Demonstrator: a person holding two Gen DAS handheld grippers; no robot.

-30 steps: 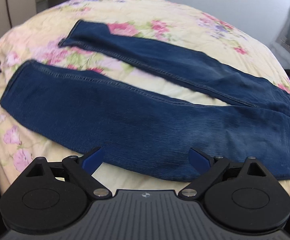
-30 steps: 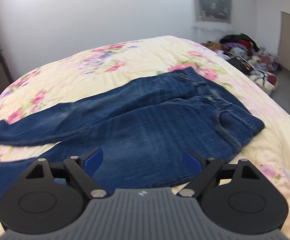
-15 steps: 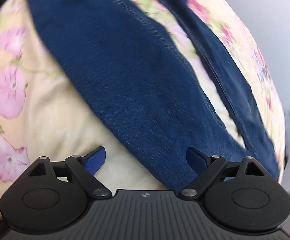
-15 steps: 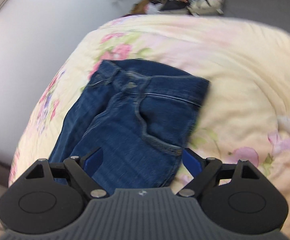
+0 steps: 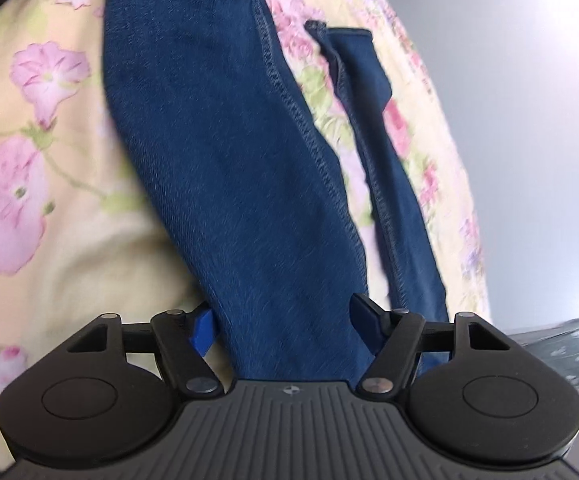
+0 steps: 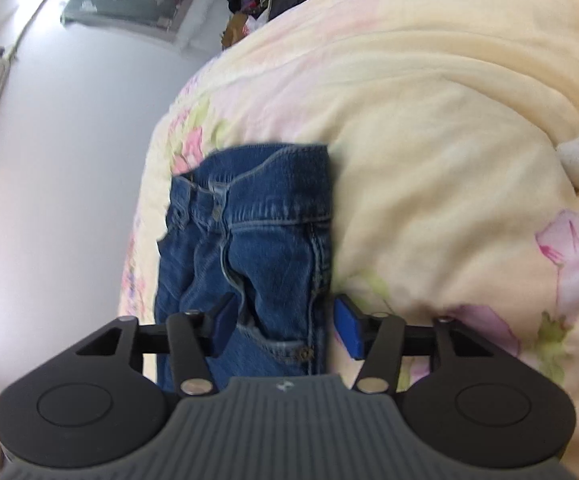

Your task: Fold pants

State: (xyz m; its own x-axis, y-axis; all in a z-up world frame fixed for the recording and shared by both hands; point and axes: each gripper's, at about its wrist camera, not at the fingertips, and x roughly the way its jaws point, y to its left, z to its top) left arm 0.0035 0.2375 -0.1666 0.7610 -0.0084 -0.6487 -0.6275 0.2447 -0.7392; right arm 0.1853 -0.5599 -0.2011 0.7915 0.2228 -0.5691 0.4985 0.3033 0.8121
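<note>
Both jaws closing, neither yet clamped: left gripper (image 5: 283, 326) straddles the near leg (image 5: 229, 152) of the jeans, denim between the pads with a gap visible at each side; right gripper (image 6: 285, 330) straddles the hip edge of the waist (image 6: 257, 216), the pocket corner lying between its pads, right pad still clear of the seam. Jeans lie flat on the floral quilt (image 5: 45, 184), legs splayed apart, far leg (image 5: 373, 128) separate from the near one with quilt showing between them. Waistband sits at the top of the right view, fly and button facing up. Judged step: take hold of the near side at leg and hip so it can be laid over the far side, leg on leg. To do it well: pinch denim only, not the quilt under it, since the quilt is soft and bunches easily; get both layers of the leg in the left pads, else the lower layer drags; lift both ends together and level so the crease runs straight along the crotch line; match outer seams before letting go. Right view is blurred near the pads, so pad contact there is uncertain
</note>
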